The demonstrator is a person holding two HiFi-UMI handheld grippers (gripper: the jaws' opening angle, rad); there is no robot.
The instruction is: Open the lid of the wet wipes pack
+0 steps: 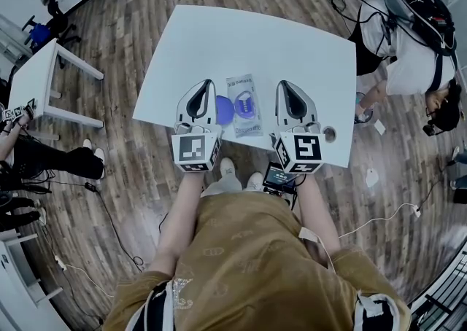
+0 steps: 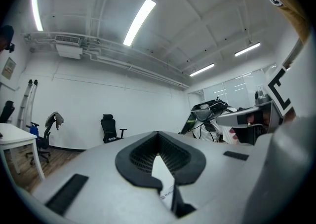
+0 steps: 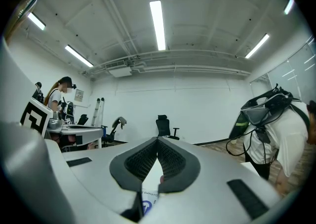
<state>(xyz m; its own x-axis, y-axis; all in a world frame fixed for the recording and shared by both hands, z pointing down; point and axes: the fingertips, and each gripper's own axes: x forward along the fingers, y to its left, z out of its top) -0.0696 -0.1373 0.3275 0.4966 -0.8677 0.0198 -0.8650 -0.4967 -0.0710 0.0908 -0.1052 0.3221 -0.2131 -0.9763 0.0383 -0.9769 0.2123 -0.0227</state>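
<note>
Wet wipes pack (image 1: 244,104) lies flat mid-frame in head view, near the lower edge of the white table (image 1: 292,38), betw. the 2 grippers. Left gripper (image 1: 206,83) is just left of it, right gripper (image 1: 282,84) just right, both w/ tips pointing up-frame. In each gripper view the jaws meet tip to tip, nothing gripped. A blue round piece (image 1: 225,109) shows betw. left gripper & pack; can't tell if it's the lid.

Head view: steeply down over left gripper (image 1: 202,85), right gripper (image 1: 286,85). Gripper views: behind own jaws, tilted up — probably sharing wet wipes pack (image 1: 244,103).
</note>
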